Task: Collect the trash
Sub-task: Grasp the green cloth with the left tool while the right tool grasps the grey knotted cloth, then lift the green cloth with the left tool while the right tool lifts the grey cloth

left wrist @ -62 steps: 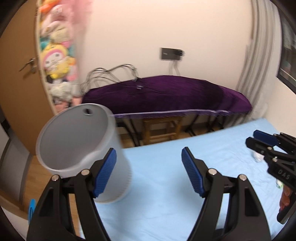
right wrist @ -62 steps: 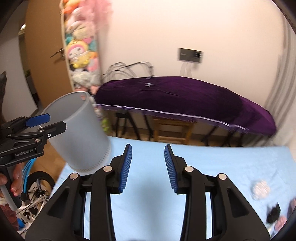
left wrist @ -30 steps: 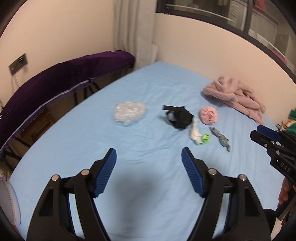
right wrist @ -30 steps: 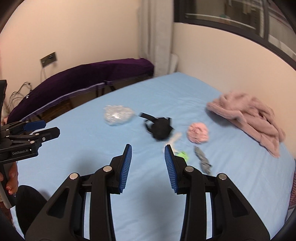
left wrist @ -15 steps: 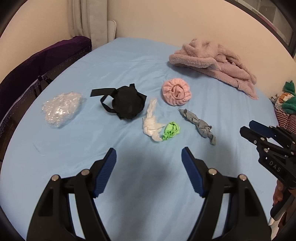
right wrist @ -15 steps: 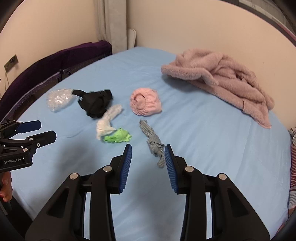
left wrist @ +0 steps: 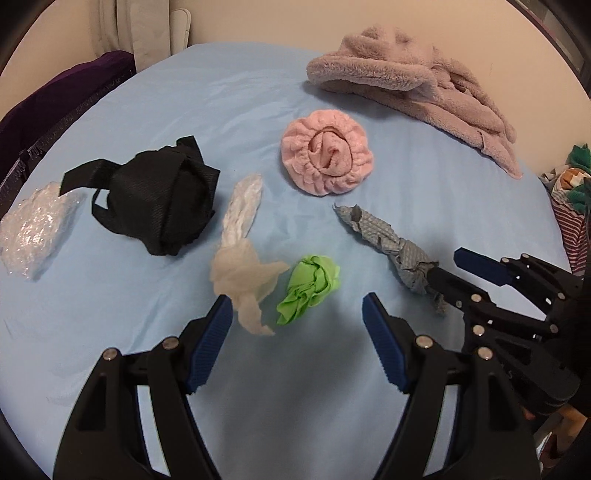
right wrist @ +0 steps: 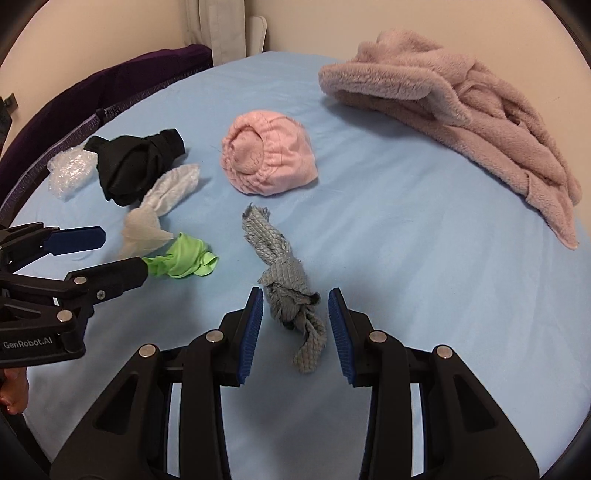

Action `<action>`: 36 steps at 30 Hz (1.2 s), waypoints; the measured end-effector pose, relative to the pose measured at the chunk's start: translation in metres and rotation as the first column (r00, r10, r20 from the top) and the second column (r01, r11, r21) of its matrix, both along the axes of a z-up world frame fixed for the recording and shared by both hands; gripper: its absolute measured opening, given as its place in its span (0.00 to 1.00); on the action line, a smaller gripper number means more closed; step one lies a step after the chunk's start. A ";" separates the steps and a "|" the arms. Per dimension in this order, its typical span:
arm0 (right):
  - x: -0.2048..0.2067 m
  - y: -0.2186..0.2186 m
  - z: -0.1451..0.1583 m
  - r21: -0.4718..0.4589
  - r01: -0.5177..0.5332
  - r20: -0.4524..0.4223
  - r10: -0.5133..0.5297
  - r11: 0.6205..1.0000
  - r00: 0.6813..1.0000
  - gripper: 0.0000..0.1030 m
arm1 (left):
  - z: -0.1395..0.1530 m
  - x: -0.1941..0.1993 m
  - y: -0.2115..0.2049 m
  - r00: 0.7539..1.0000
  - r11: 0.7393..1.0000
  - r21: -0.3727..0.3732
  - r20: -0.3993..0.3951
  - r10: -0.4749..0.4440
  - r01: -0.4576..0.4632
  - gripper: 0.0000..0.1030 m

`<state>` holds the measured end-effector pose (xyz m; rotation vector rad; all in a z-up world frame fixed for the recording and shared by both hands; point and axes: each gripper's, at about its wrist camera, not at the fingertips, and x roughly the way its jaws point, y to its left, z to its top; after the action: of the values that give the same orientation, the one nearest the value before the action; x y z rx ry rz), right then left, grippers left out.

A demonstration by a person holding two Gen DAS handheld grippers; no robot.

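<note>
Small items lie on the blue bed sheet. A green wad sits just ahead of my open left gripper, with a white tissue twist by its left finger. A grey twisted cloth lies with its near end between the fingers of my right gripper; the pads stand apart from it. Farther back lie a black strapped bag, a clear plastic wad and a round pink cloth. The right gripper hovers over the grey cloth. The left gripper is beside the green wad.
A pink fleece garment is heaped at the back right of the bed. A purple cover runs along the far left edge, with a curtain behind. Striped fabric shows at the right edge.
Both grippers have swung from the grey bin and purple cover to the bed and dropped close to the litter. The green wad and grey cloth now sit right at the fingertips.
</note>
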<state>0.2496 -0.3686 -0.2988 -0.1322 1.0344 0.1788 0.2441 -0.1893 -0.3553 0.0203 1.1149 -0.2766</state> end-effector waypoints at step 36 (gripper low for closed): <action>-0.007 0.004 -0.005 0.005 -0.070 -0.006 0.071 0.997 0.997 0.25 | -0.031 0.005 -0.018 0.994 0.995 0.080 0.083 -0.070 0.063 0.24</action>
<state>0.2425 -0.3643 -0.3036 -0.1640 1.0357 0.2458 0.2490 -0.2076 -0.3864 0.1372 1.0403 -0.2893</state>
